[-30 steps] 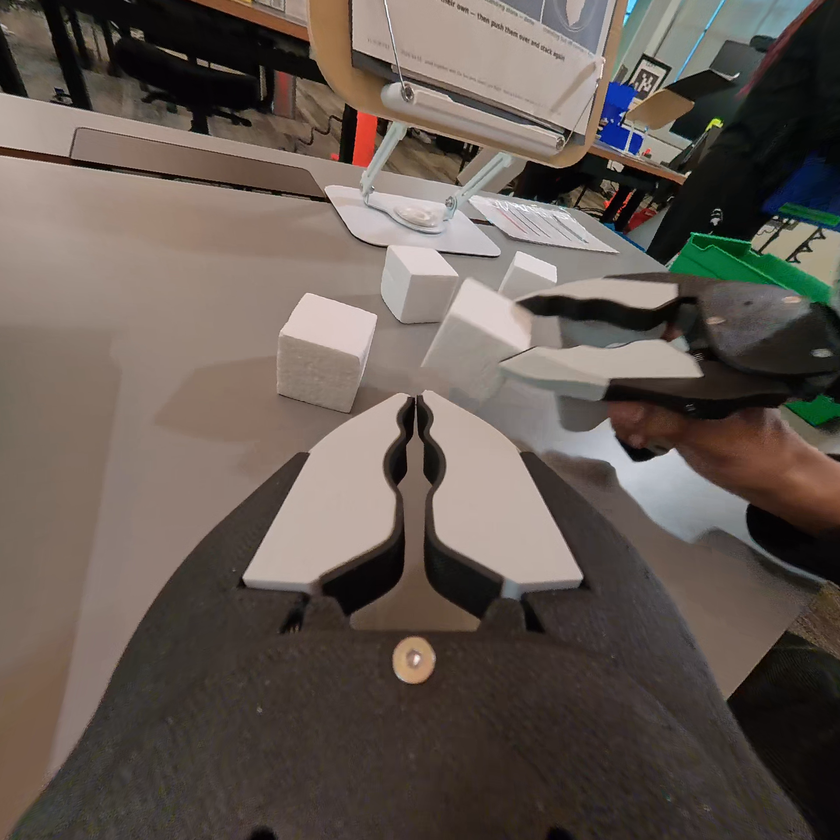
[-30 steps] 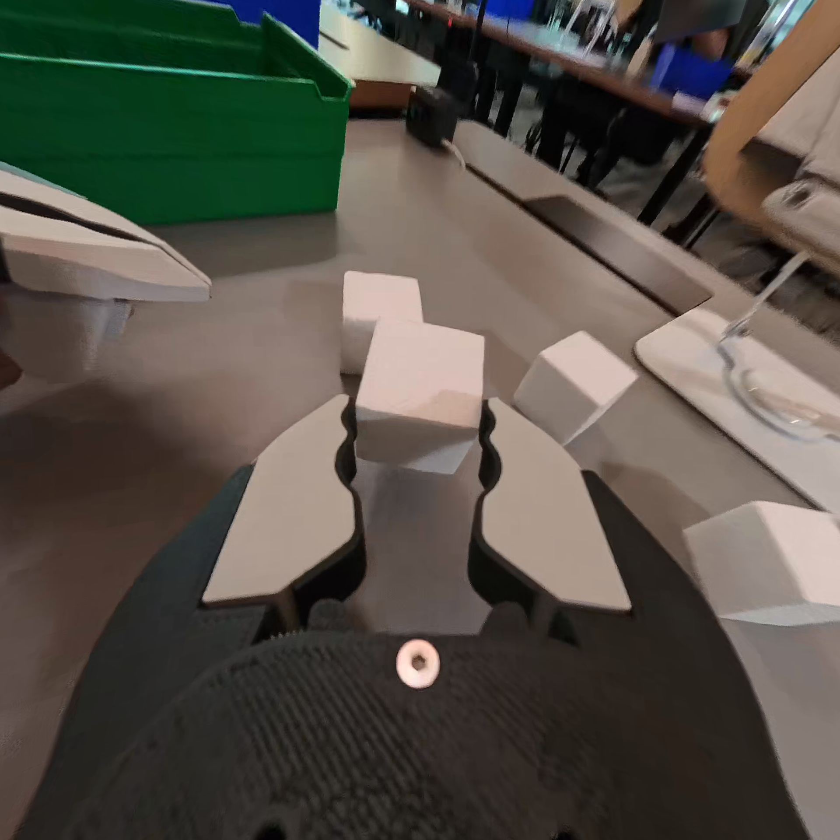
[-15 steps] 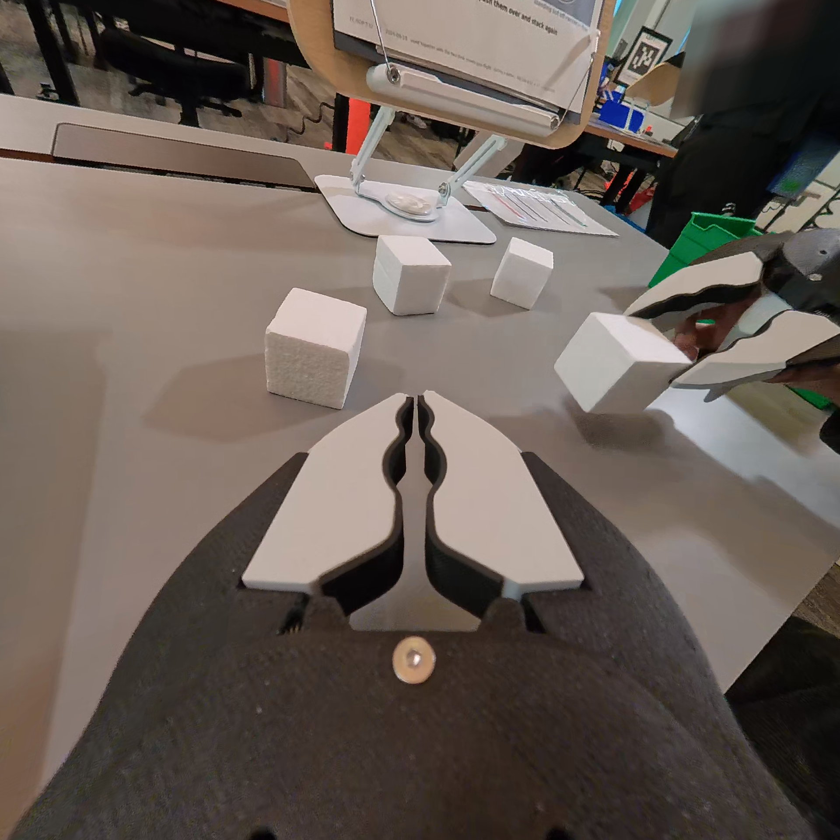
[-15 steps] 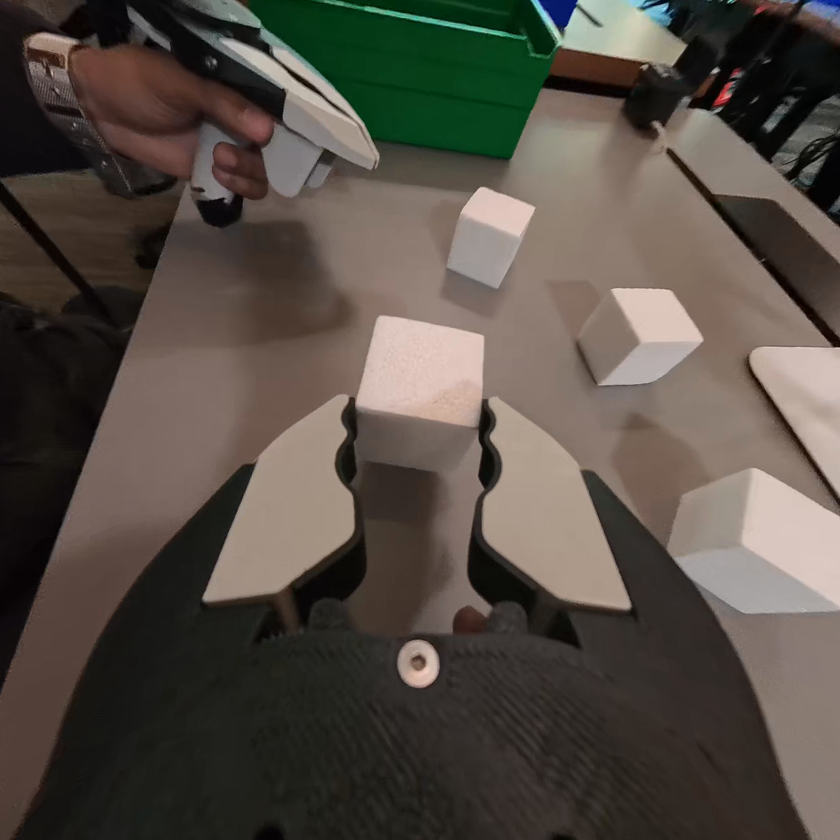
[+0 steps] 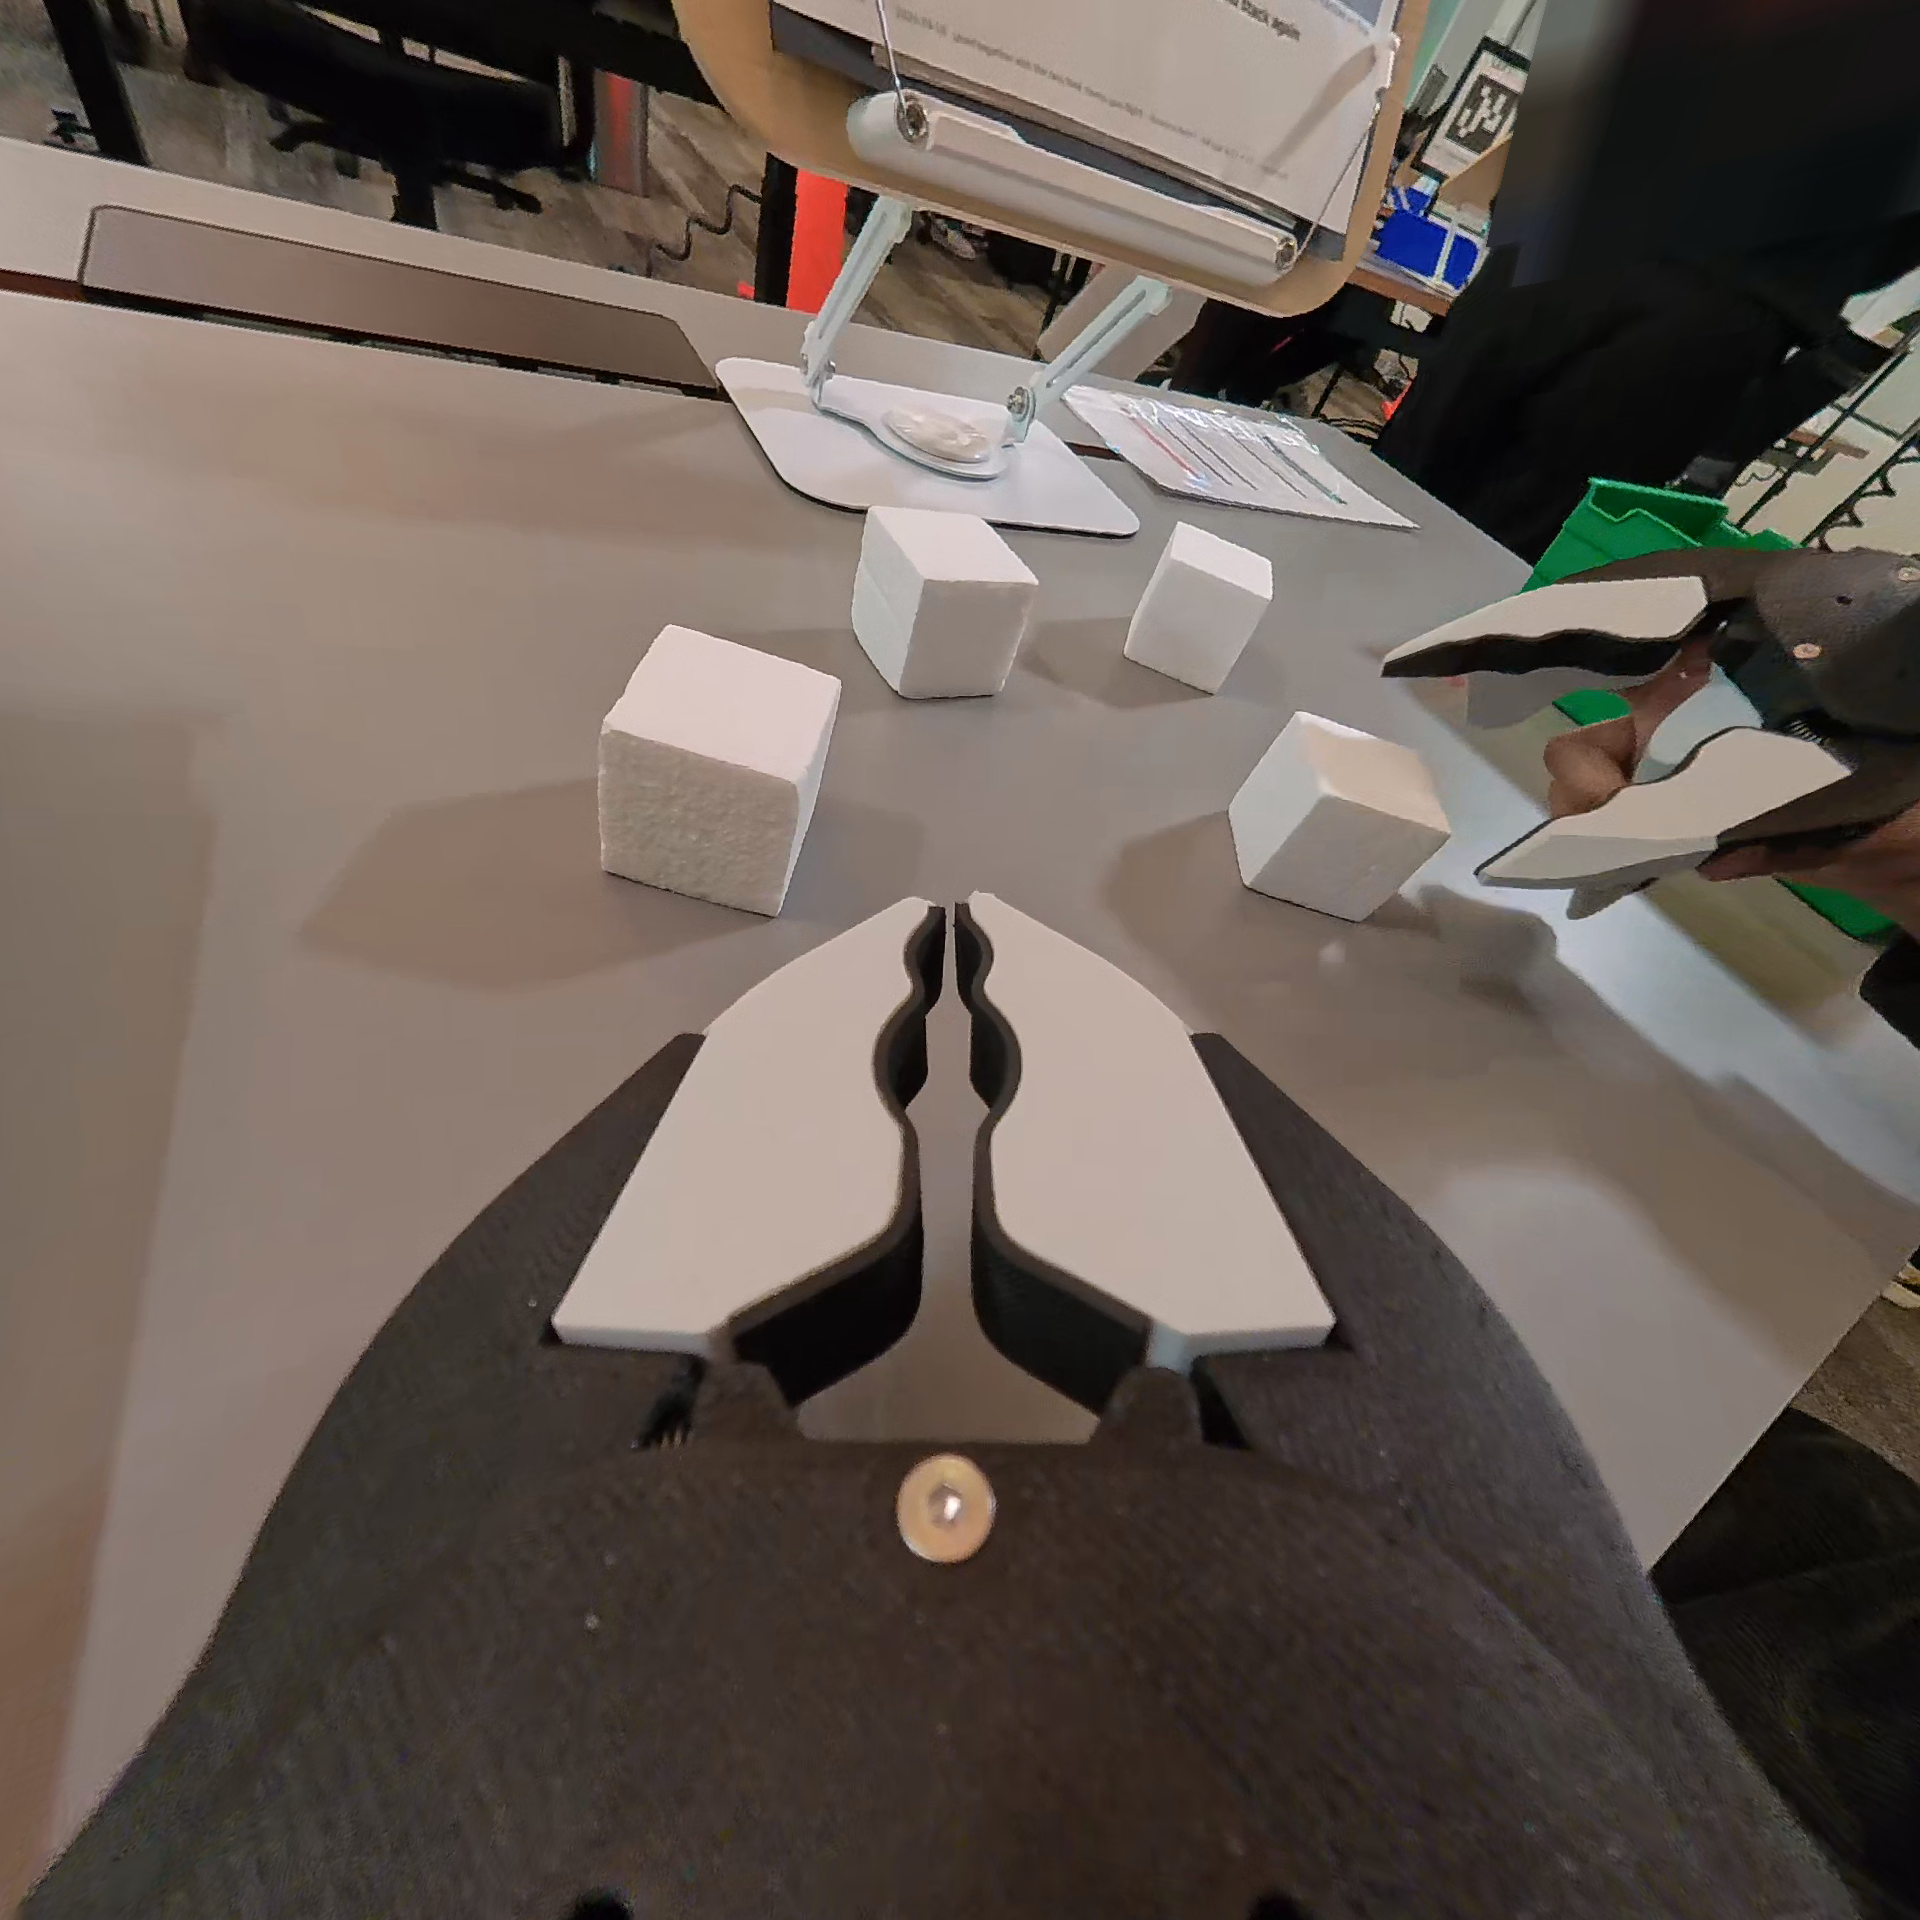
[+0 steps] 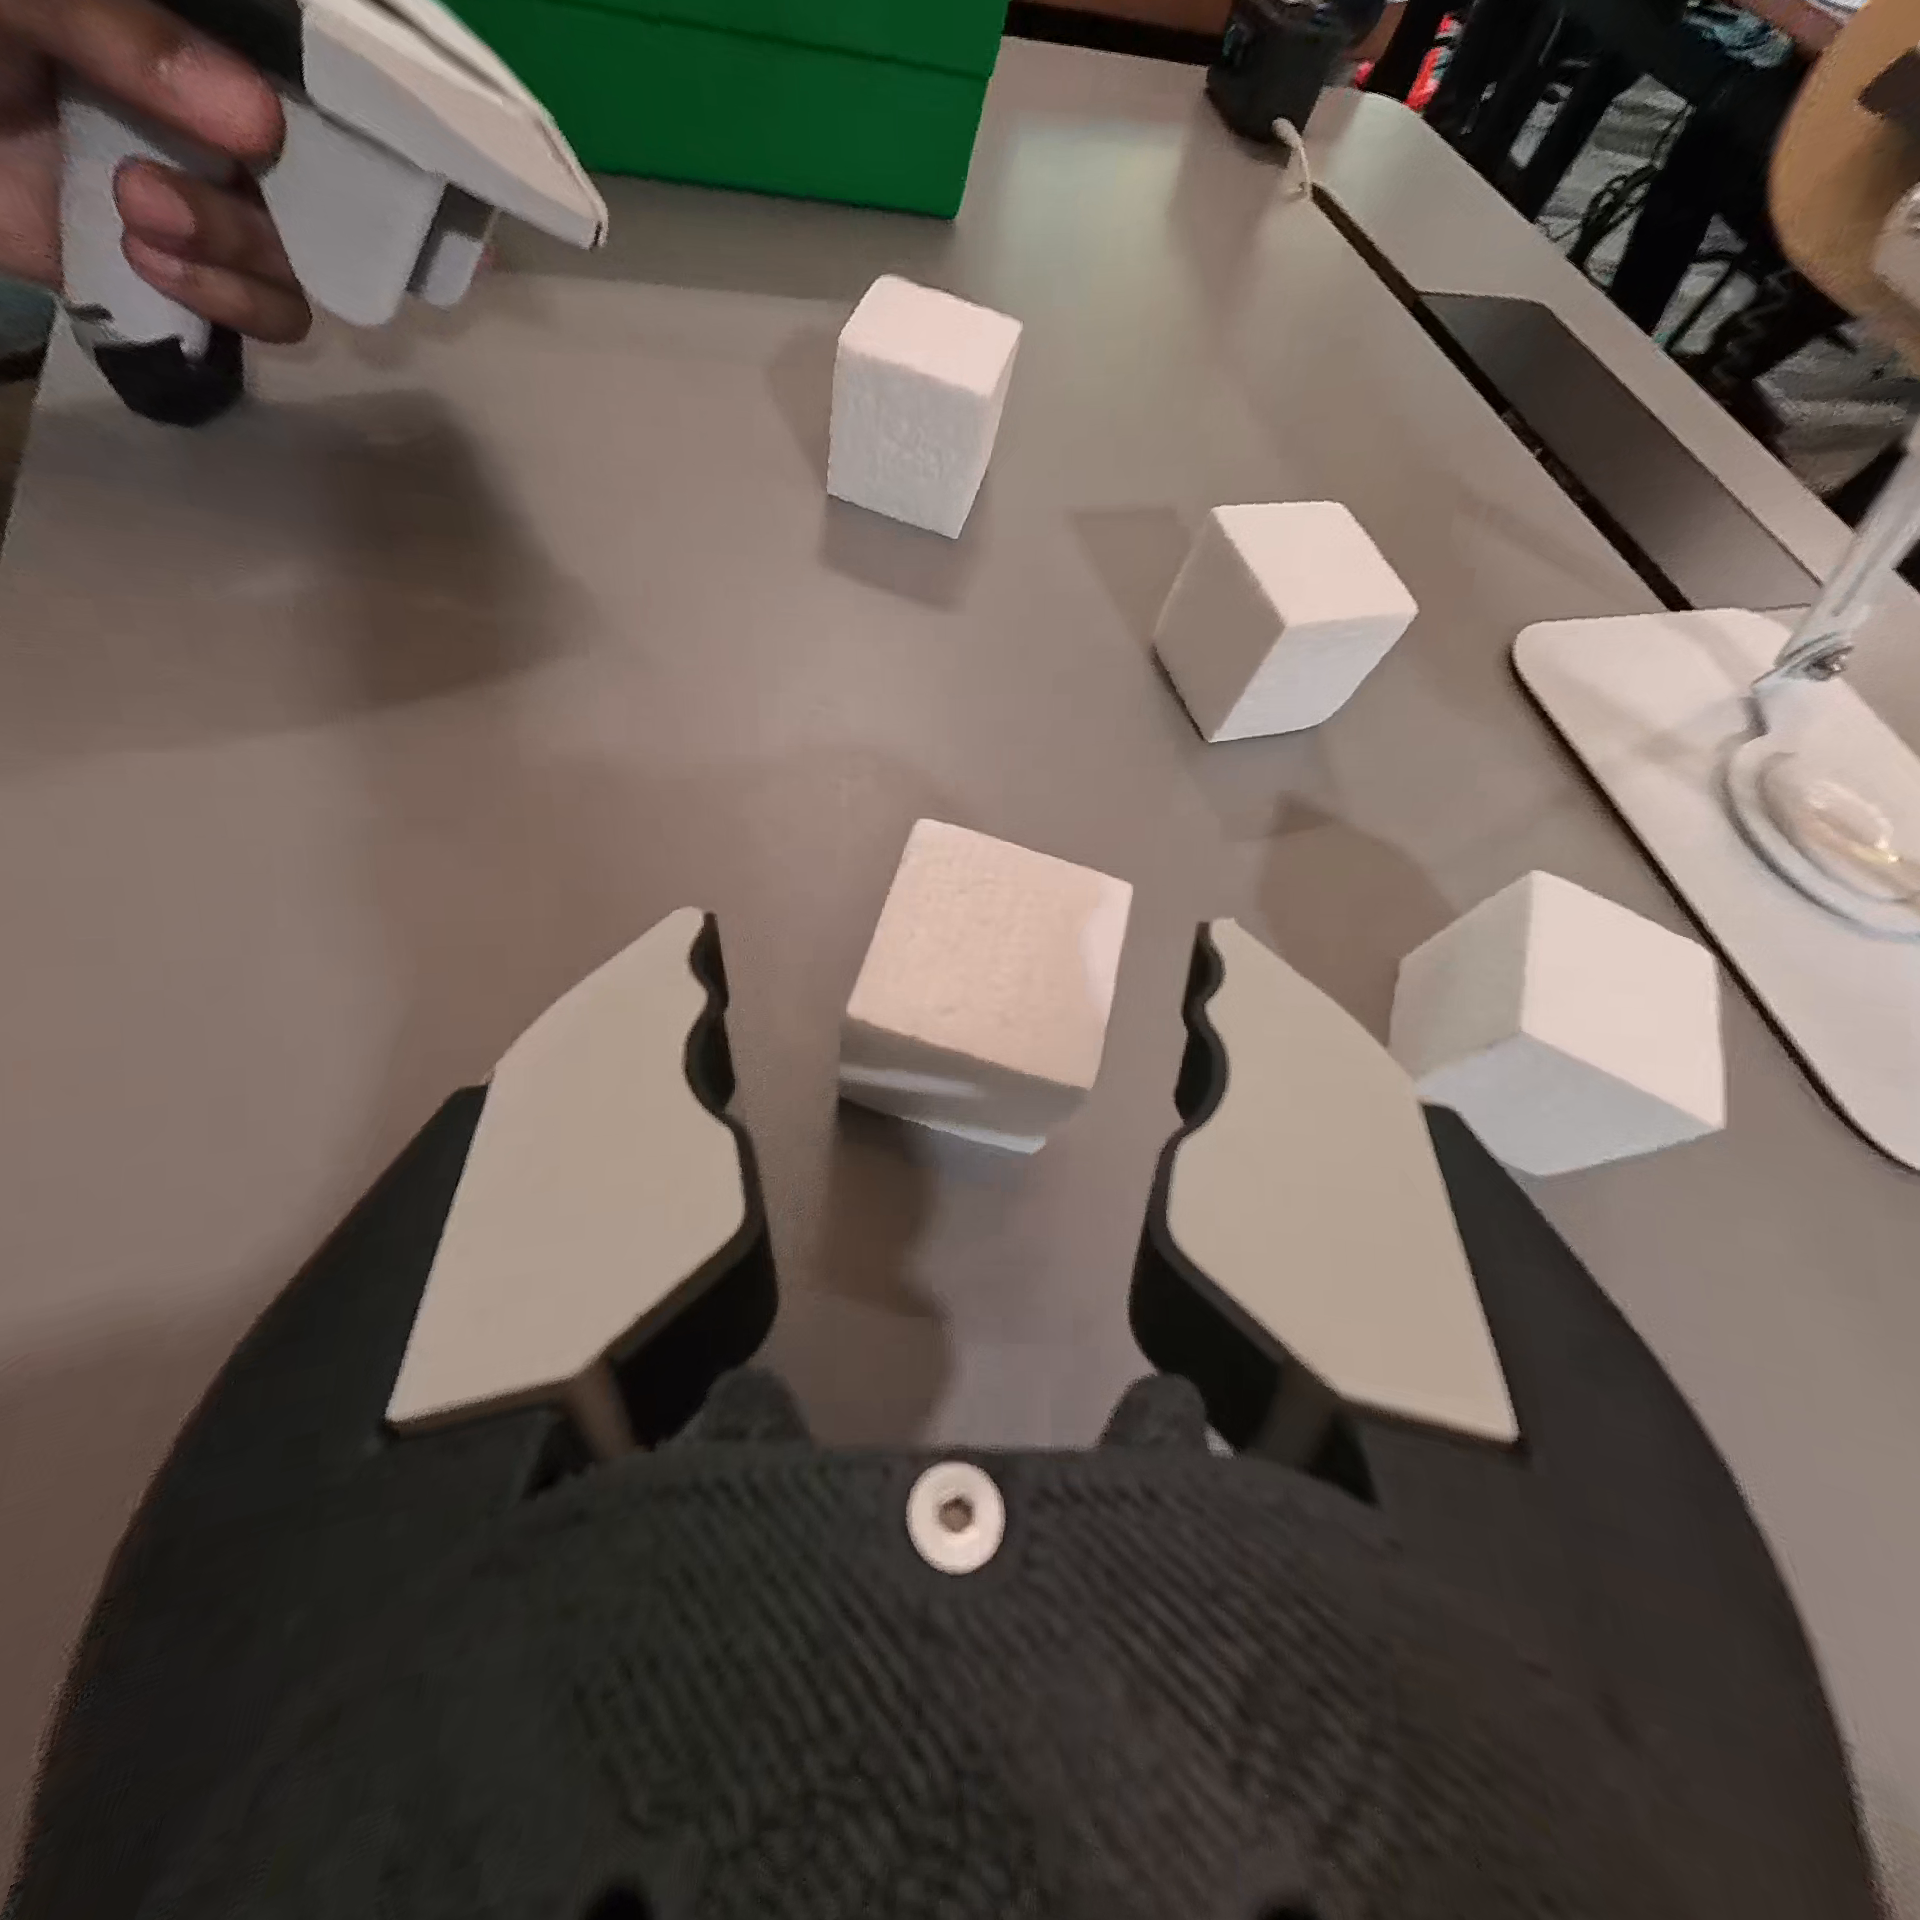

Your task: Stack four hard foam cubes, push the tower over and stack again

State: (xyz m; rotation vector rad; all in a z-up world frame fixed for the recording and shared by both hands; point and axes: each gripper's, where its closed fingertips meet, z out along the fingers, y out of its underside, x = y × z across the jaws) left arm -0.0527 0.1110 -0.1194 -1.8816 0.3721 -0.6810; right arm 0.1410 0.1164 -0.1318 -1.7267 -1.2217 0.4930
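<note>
Several white foam cubes stand on the grey table (image 5: 312,623). My right gripper (image 6: 956,925) is open, and one foam cube (image 6: 987,987) sits on the table between its spread fingers, touching neither. In the left wrist view this cube (image 5: 1335,821) lies just in front of the open right gripper (image 5: 1434,771). My left gripper (image 5: 951,909) is shut and empty, held above the table just short of the nearest cube (image 5: 717,769). Two more cubes stand farther back, one in the middle (image 5: 940,603) and one to its right (image 5: 1200,608).
A document stand with a white base plate (image 5: 831,457) and a tilted board of paper stands at the back. A clear sleeve of paper (image 5: 1247,468) lies beside it. A green crate (image 6: 727,83) sits at the table's end. A person in dark clothing stands beyond.
My right gripper carried a cube away from the left gripper to the right side, lowered it, then opened and let it go on the table. My left gripper stayed shut and barely moved.
</note>
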